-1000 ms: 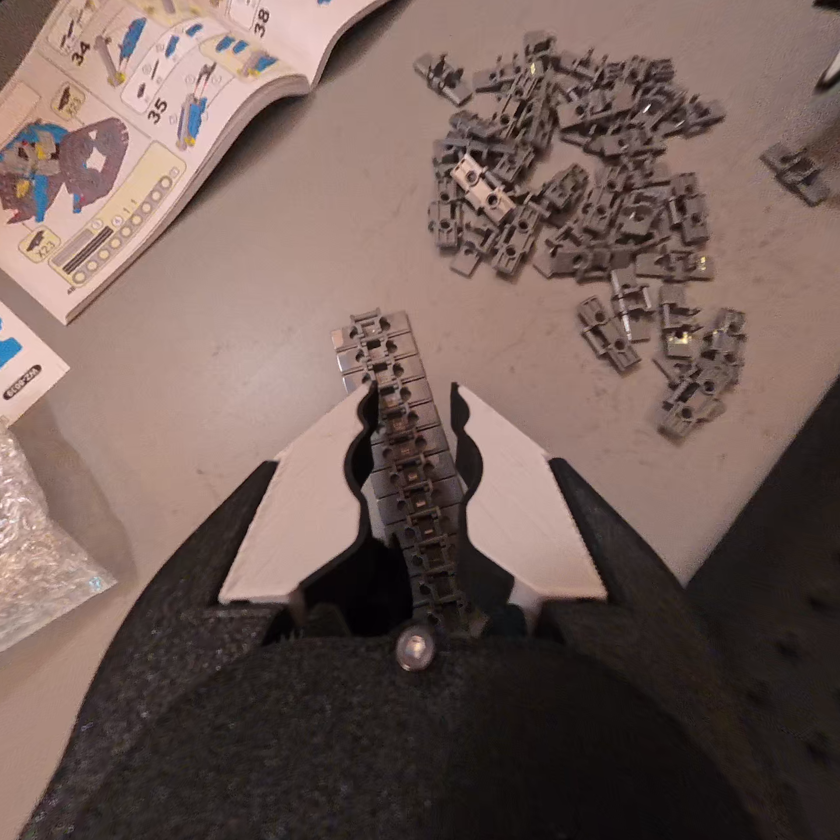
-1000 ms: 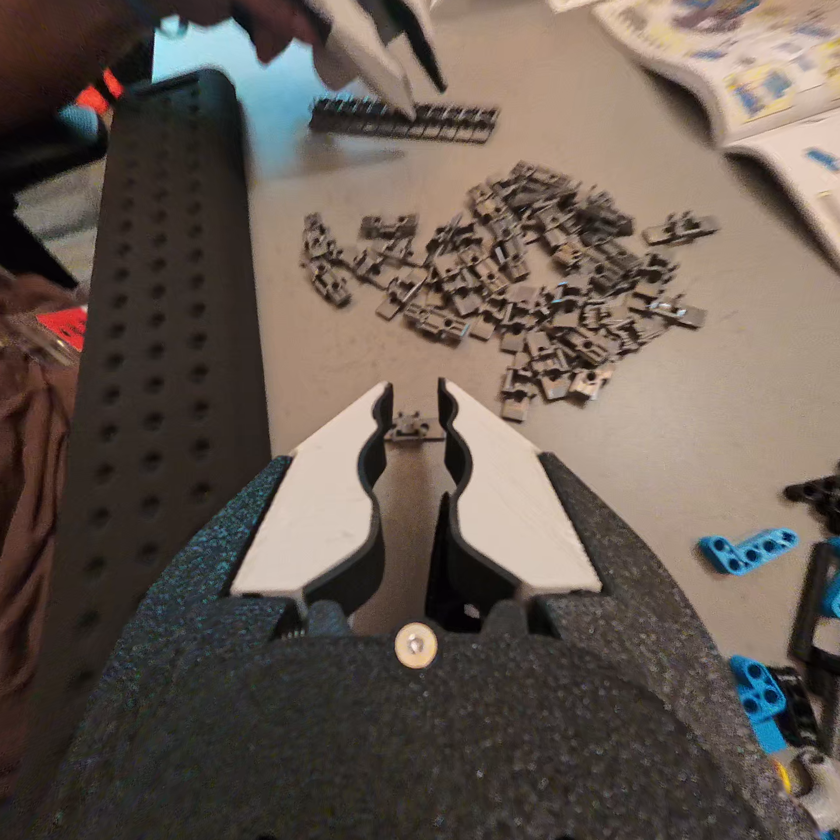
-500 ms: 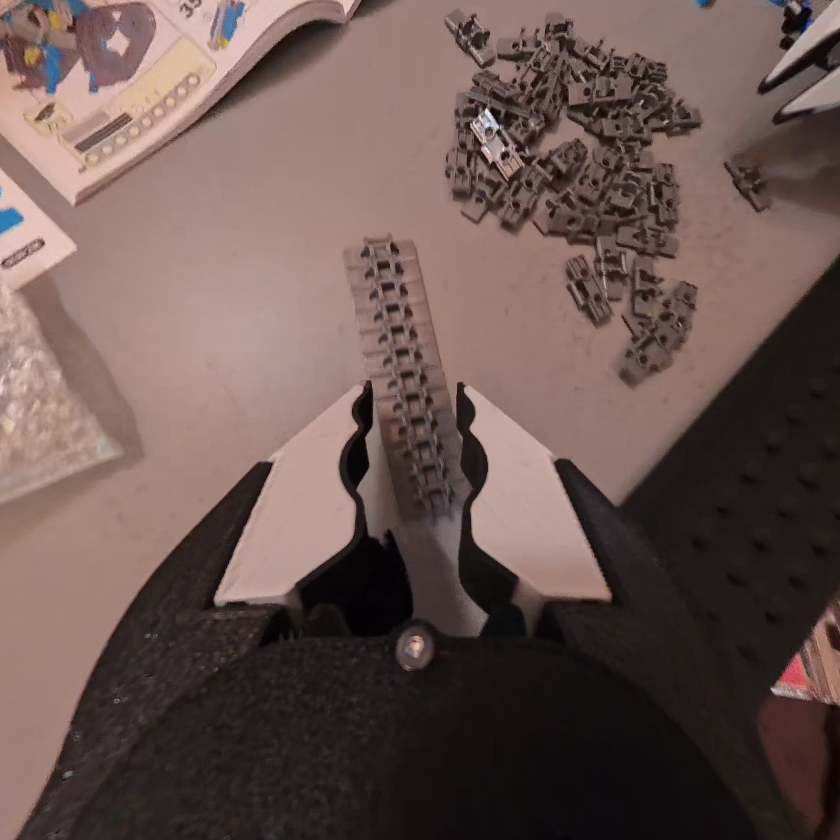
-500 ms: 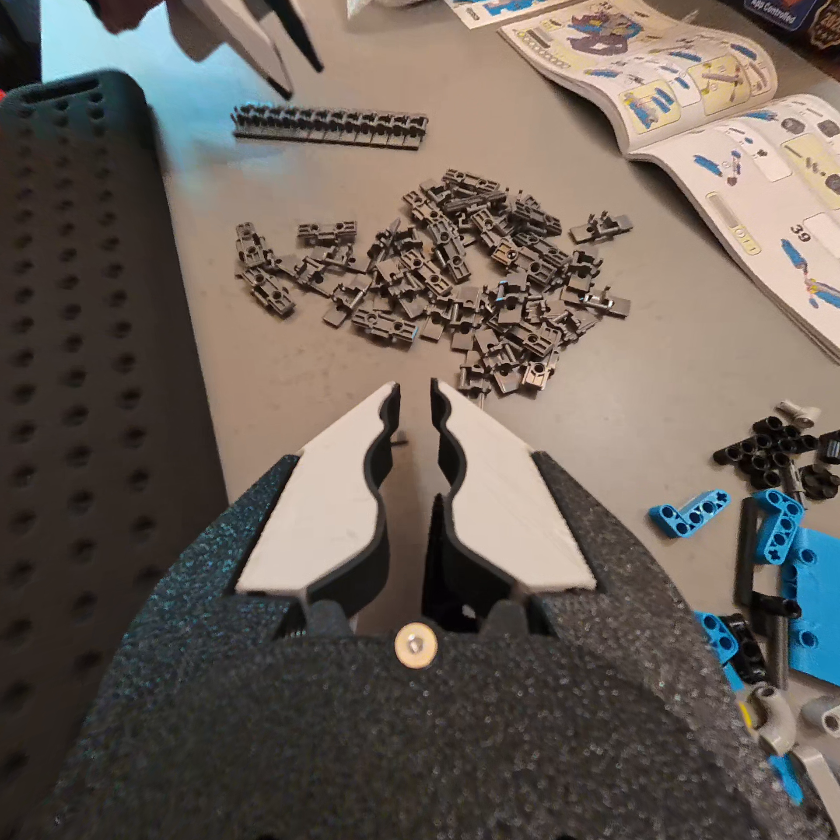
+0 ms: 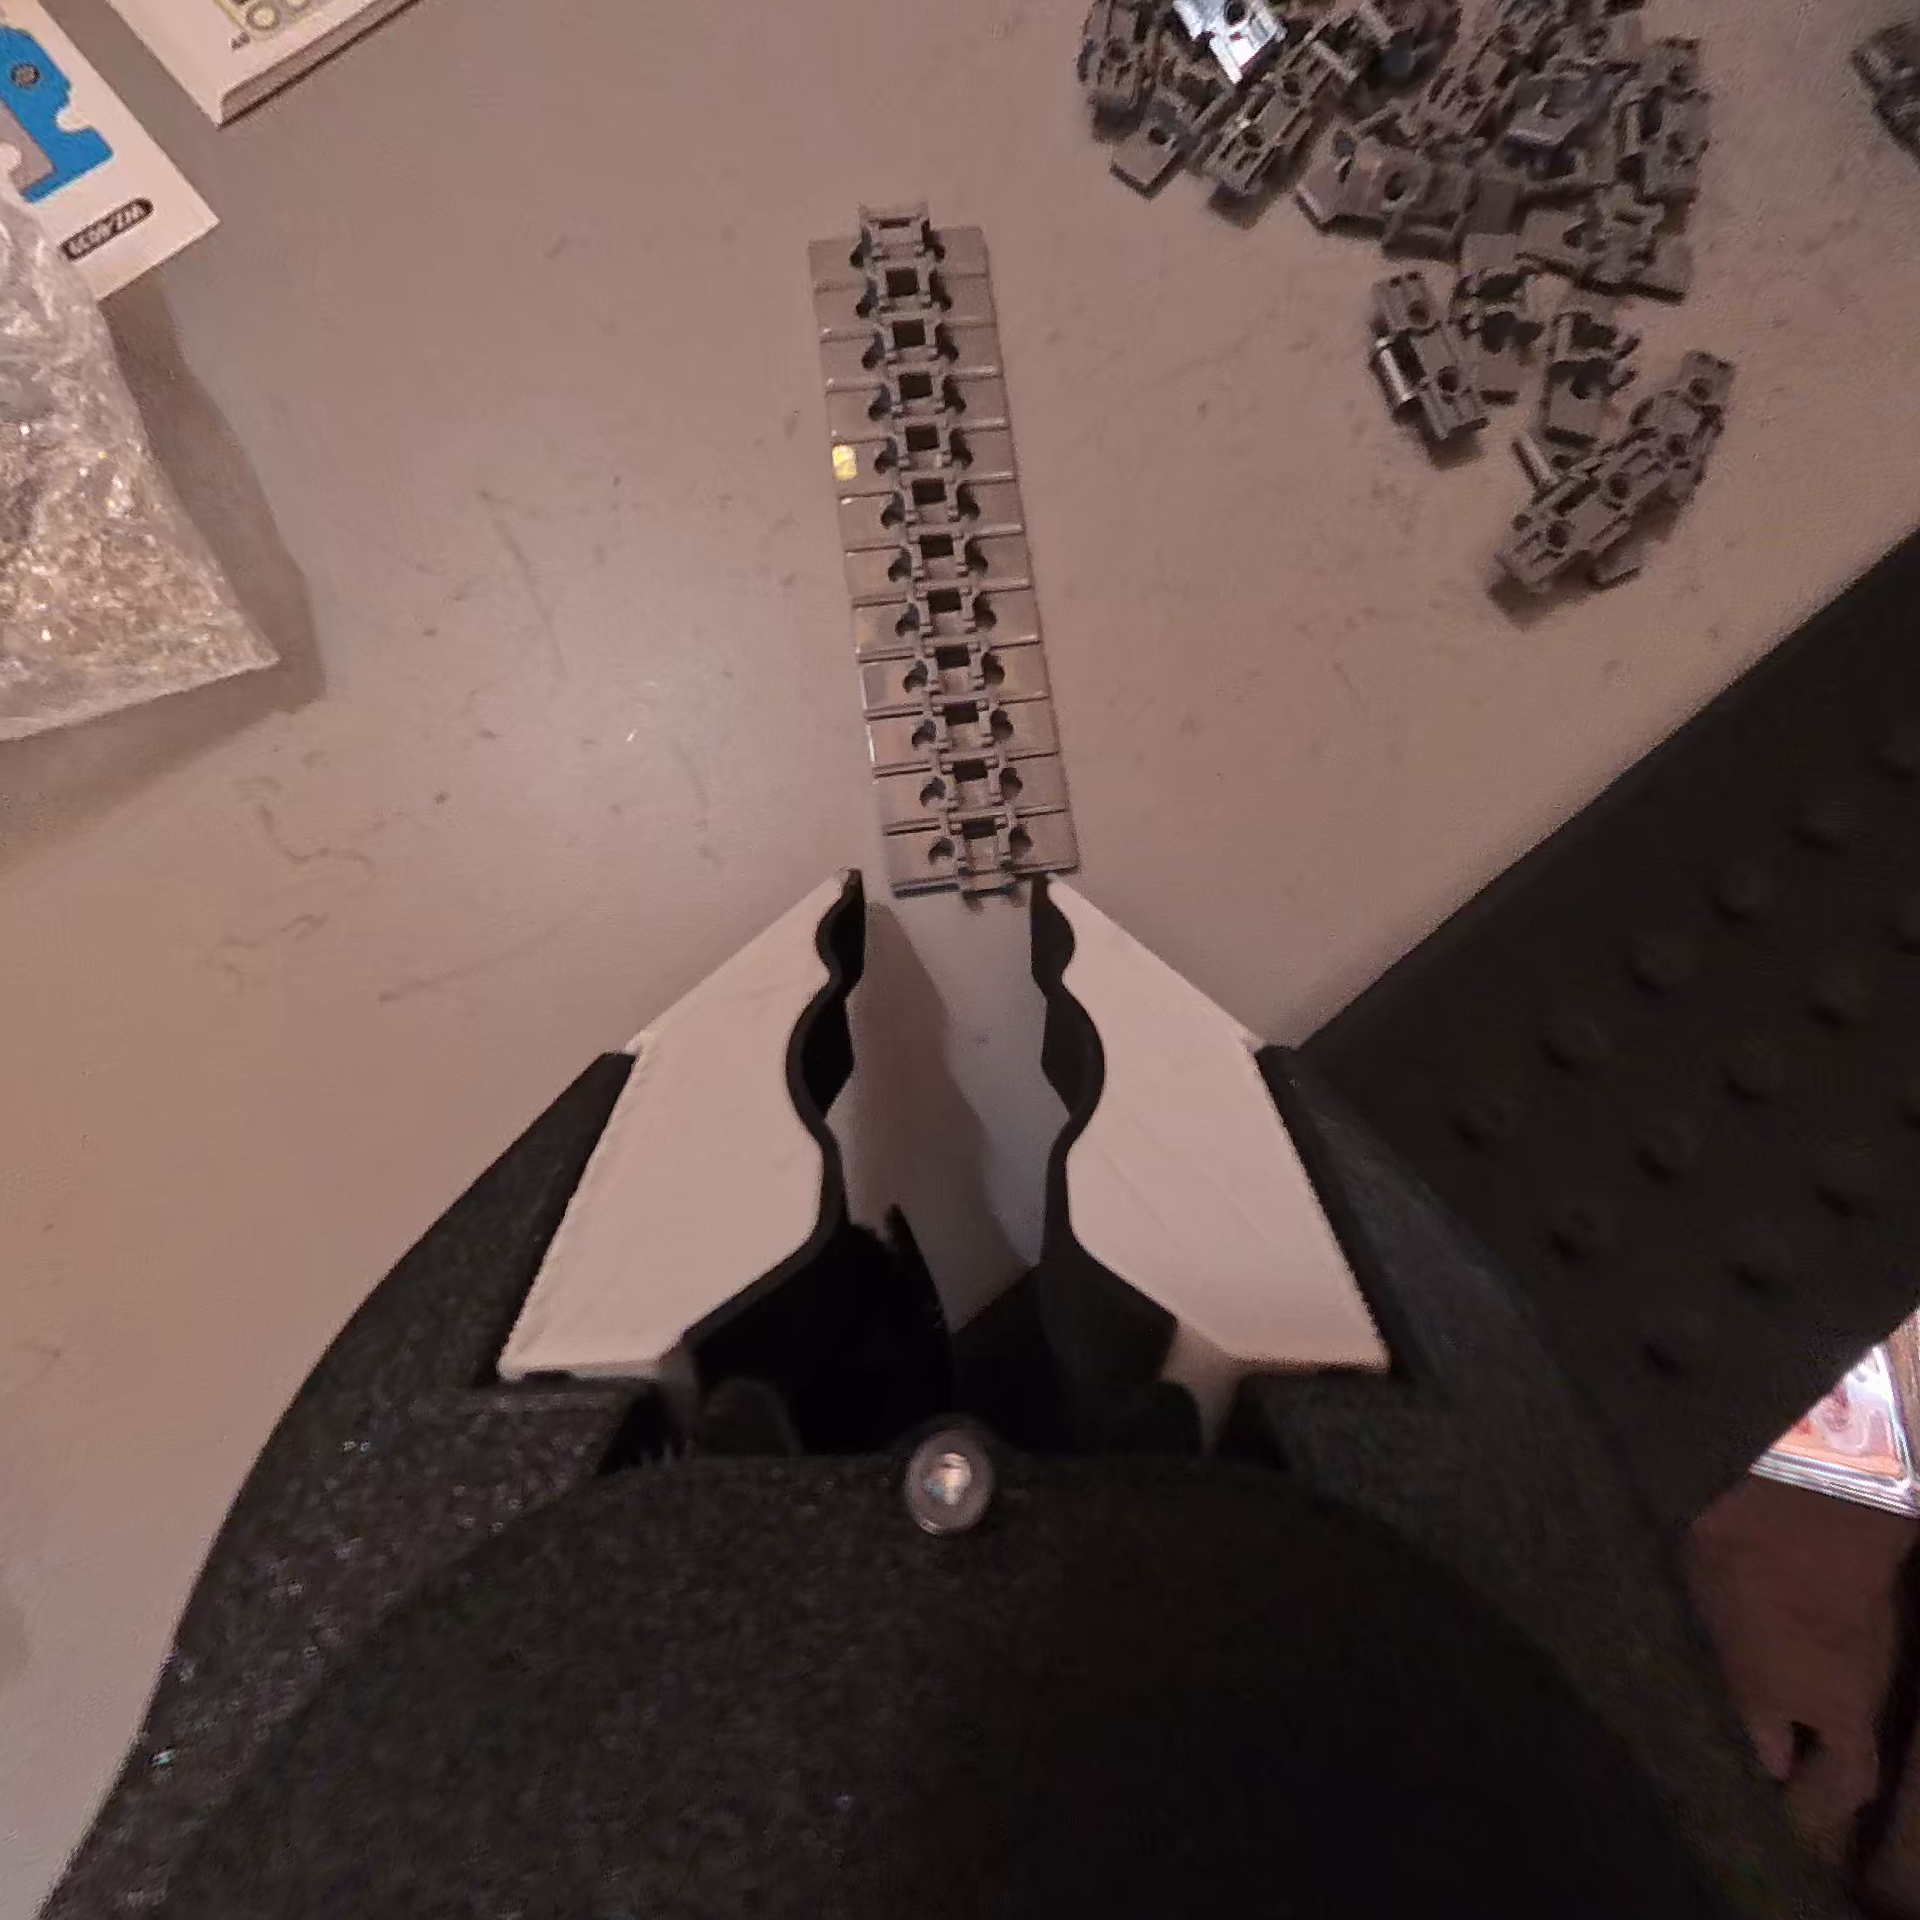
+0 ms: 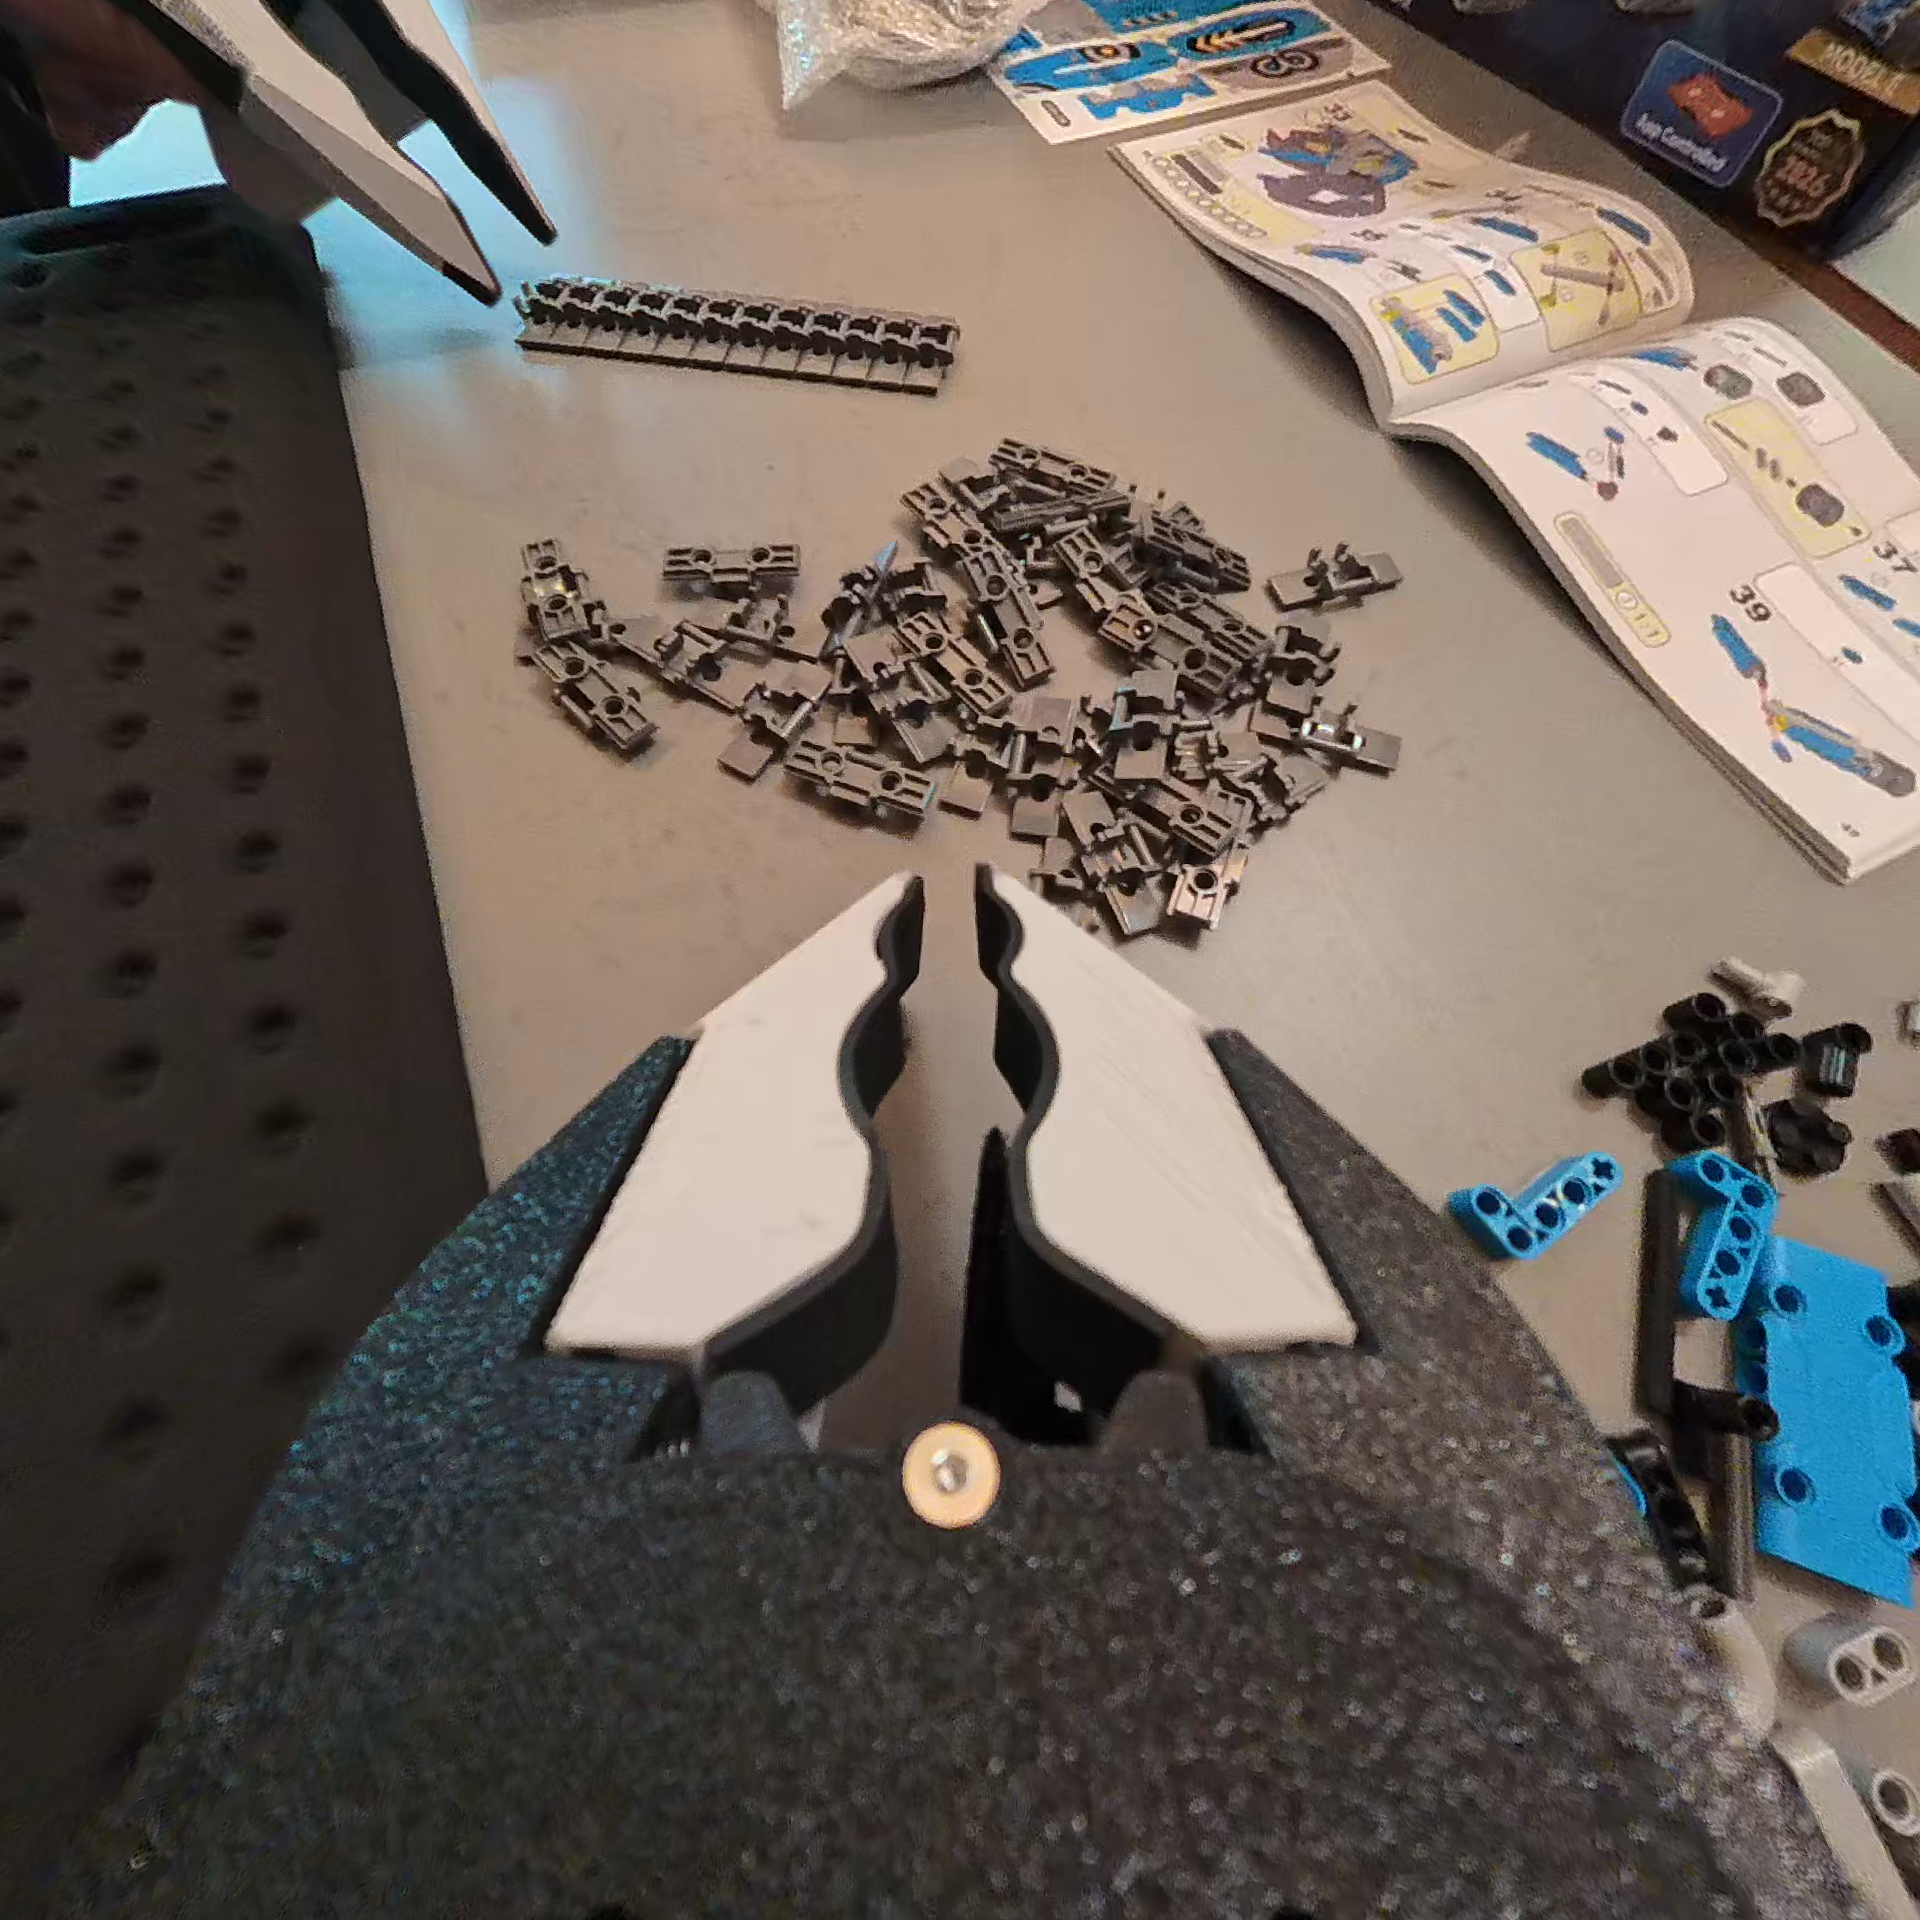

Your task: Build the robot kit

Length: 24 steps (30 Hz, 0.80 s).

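Grey linked track strip (image 5: 945,561) lying flat at upper centre of the left wrist view.
Left gripper (image 5: 945,894) is hovering just below it, fingers apart and empty; right gripper (image 6: 948,883) is nearly closed on nothing, beside the loose links (image 6: 997,675).

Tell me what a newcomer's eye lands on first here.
A strip of joined grey track links lies flat on the table, just past the open left gripper. Beside it sprawls a pile of loose grey links, ahead of the empty right gripper; an open instruction booklet lies farther right.
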### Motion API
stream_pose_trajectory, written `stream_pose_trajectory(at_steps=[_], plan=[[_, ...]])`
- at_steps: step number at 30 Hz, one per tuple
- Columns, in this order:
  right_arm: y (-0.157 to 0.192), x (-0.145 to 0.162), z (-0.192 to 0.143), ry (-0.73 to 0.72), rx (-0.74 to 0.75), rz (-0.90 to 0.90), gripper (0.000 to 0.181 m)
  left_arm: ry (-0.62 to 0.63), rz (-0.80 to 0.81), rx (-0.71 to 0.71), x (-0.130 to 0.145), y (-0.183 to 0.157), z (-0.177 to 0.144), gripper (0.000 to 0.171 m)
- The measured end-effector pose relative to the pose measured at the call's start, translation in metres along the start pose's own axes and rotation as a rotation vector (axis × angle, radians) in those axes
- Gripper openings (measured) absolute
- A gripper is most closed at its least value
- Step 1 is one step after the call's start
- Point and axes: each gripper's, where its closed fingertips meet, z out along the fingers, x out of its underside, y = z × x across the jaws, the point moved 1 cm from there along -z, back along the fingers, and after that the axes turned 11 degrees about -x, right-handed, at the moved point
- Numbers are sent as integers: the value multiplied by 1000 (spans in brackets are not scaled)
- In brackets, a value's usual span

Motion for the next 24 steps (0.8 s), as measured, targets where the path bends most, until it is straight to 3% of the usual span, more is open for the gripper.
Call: stream_pose_trajectory(at_steps=[6, 11, 17, 24], plan=[[-6, 2, -3, -13, -9, 42, 10, -4, -101, 32, -12, -5, 0, 34], [-5, 4, -2, -3, -10, 36, 9, 41, -70, -16, -7, -8, 11, 41], [-4, 6, -3, 5, -21, 37, 10, 62, -40, -52, -7, -6, 15, 38], [-6, 5, -8, -16, -21, 49, 10, 72, 212, -91, -16, -8, -4, 37]])
